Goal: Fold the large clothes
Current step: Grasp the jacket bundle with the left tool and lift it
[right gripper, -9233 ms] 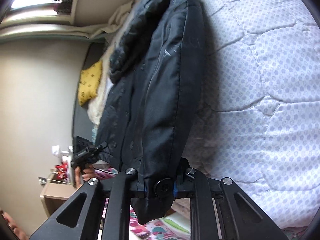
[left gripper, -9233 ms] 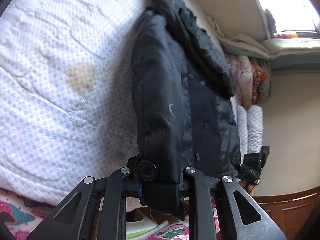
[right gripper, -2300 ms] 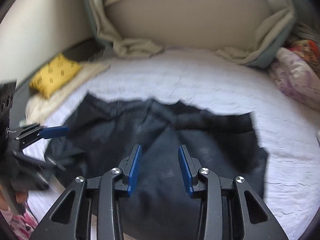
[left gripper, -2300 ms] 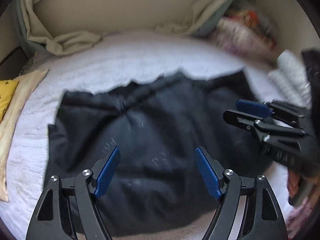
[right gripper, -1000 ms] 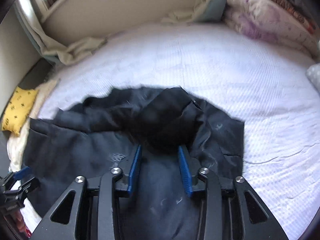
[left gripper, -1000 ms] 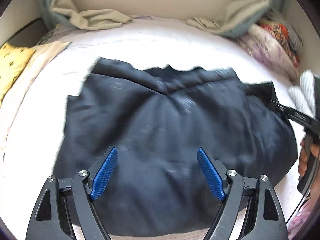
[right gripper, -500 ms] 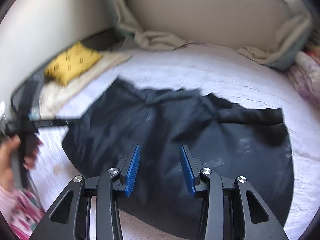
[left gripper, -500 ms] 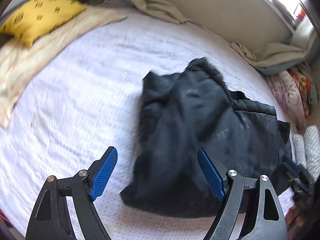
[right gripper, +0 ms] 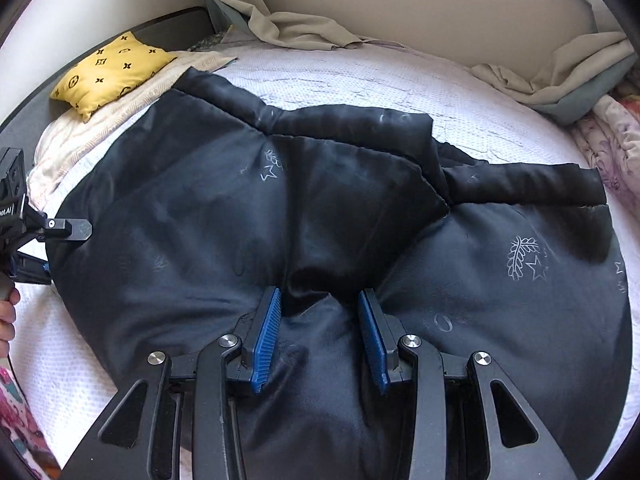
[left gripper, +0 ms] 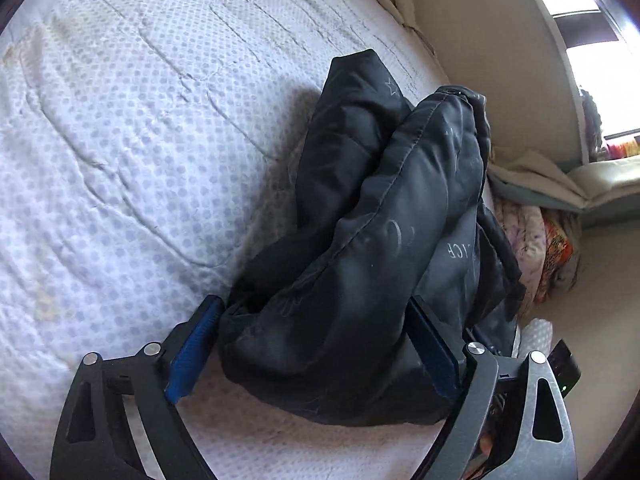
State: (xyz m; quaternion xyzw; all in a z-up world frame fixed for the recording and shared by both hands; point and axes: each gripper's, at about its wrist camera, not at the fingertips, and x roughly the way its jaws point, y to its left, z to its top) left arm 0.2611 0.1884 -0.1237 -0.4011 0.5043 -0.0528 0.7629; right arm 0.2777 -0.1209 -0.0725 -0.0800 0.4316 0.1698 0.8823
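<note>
A black padded jacket (right gripper: 340, 208) lies folded on the white quilted mattress (right gripper: 400, 80), with pale leaf and star prints showing. My right gripper (right gripper: 320, 304) is pressed down onto its near edge. A ridge of fabric bulges up between the blue pads (right gripper: 268, 332), and the jaws stand partly open. In the left wrist view the jacket (left gripper: 380, 240) is seen end on as a thick bundle. My left gripper (left gripper: 316, 320) straddles that bundle's near end. Its jaws are wide and opening, with the fabric filling the gap.
A yellow patterned cushion (right gripper: 112, 68) lies on a cream blanket (right gripper: 100, 128) at the far left of the bed. Beige cloth (right gripper: 292, 28) is heaped along the back wall. Folded floral bedding (left gripper: 536, 248) is stacked past the jacket. A hand (right gripper: 8, 312) shows at the left edge.
Both grippers have dropped from above the jacket down onto it. The left one has rolled and now has the jacket's end between its jaws. Fabric now sits between the right pads.
</note>
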